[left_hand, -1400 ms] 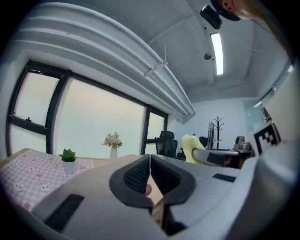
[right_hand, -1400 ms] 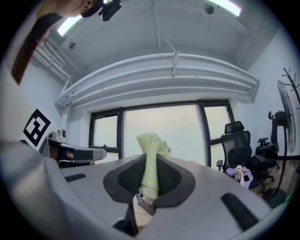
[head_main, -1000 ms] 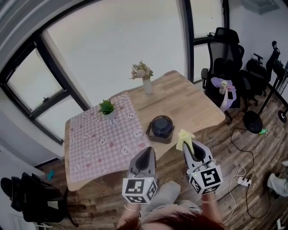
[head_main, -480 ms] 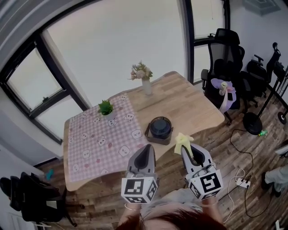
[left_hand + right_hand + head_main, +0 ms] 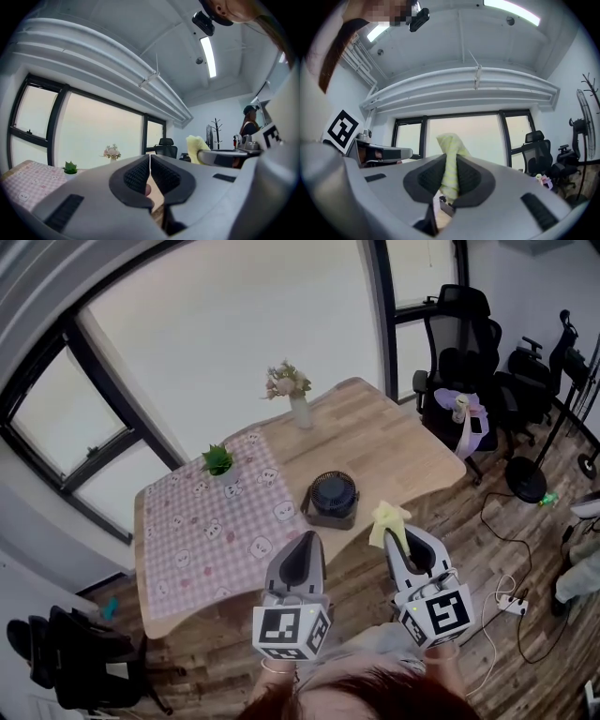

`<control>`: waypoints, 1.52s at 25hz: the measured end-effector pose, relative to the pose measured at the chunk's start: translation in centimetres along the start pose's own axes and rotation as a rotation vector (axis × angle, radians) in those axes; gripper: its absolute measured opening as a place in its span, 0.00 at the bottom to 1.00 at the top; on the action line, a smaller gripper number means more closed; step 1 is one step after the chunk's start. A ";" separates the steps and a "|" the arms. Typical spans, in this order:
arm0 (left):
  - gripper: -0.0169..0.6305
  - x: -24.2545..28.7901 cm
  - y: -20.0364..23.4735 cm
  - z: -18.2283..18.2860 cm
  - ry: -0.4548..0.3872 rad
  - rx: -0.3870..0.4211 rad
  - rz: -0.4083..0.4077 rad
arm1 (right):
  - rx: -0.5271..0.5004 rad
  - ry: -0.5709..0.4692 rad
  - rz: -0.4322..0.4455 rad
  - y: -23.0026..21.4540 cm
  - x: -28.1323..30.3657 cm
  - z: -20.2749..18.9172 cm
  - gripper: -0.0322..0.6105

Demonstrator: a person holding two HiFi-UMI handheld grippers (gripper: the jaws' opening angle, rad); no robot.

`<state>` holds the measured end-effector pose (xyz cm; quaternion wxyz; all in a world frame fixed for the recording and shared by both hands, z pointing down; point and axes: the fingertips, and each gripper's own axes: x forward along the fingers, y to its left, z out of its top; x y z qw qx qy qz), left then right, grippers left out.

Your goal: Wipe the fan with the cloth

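My right gripper is clamped on the cloth, which pokes out past its jaws as a yellow tuft. My left gripper is closed on nothing. The fan sits at mid-frame on the table, near the front edge. From the cloth it lies up and to the left, between the two grippers. I judge the right one must swing left and forward to reach it.
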<state>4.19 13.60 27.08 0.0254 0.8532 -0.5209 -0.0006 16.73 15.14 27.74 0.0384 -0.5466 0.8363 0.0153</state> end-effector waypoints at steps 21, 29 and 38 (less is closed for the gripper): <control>0.05 -3.7 -0.9 -0.8 0.013 0.014 -0.018 | -0.009 0.011 -0.048 1.5 -3.1 -0.6 0.12; 0.05 -4.7 -1.1 -0.6 0.012 0.019 -0.027 | 0.001 0.002 -0.046 2.3 -3.8 -0.3 0.12; 0.05 -5.3 -1.9 -0.4 0.008 0.055 -0.038 | -0.003 -0.011 -0.047 2.6 -4.5 0.1 0.12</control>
